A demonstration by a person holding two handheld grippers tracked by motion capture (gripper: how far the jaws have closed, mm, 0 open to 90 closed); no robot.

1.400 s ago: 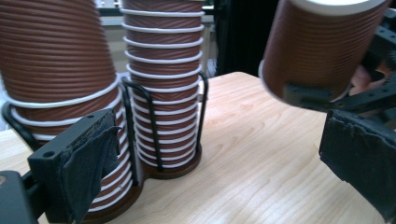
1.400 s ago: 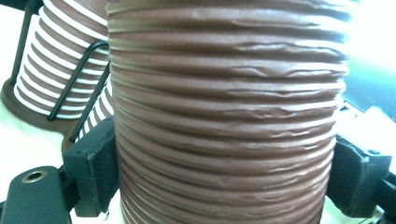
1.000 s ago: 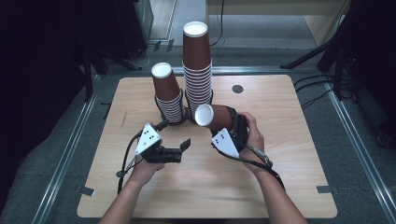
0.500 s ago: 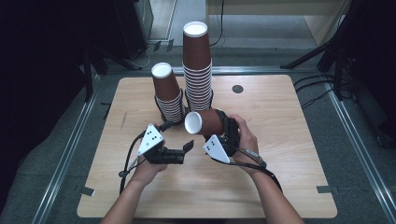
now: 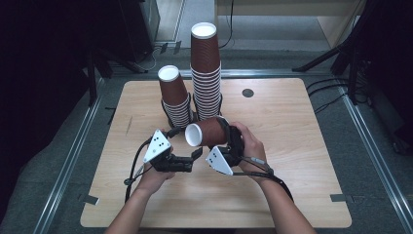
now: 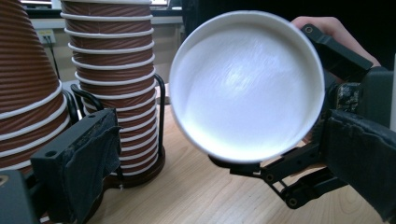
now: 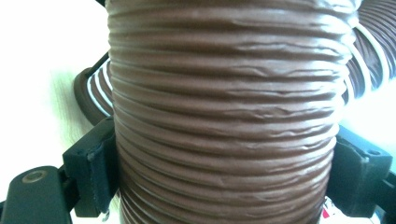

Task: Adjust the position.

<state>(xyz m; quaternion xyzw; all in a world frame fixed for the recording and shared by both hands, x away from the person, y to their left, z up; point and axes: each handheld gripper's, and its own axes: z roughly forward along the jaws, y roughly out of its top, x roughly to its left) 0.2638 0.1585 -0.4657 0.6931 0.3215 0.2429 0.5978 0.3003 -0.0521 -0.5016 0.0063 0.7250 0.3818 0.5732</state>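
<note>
We hold a single brown ribbed paper cup [image 5: 210,132] on its side above the light wooden counter [image 5: 302,146], its white open mouth turned toward the left claw [image 5: 195,155]. The right claw [image 5: 225,141] pinches the cup across its corrugated wall, one padded jaw on each side, as the right gripper view shows. The left claw is spread and empty, and in the left gripper view the cup's mouth hangs just ahead of it, between and above its two jaws.

We judge the cup to be very light and thin-walled. A hard squeeze would likely crush it, and the rolled rim is probably its stiffest part. The ribs should give the pads good friction, so a gentle hold across the mid-wall, or near the rim, seems best.

Behind the cup stand two piles of like cups in dark wire holders, the taller stack [image 5: 205,73] and the shorter, leaning stack [image 5: 175,97].
</note>
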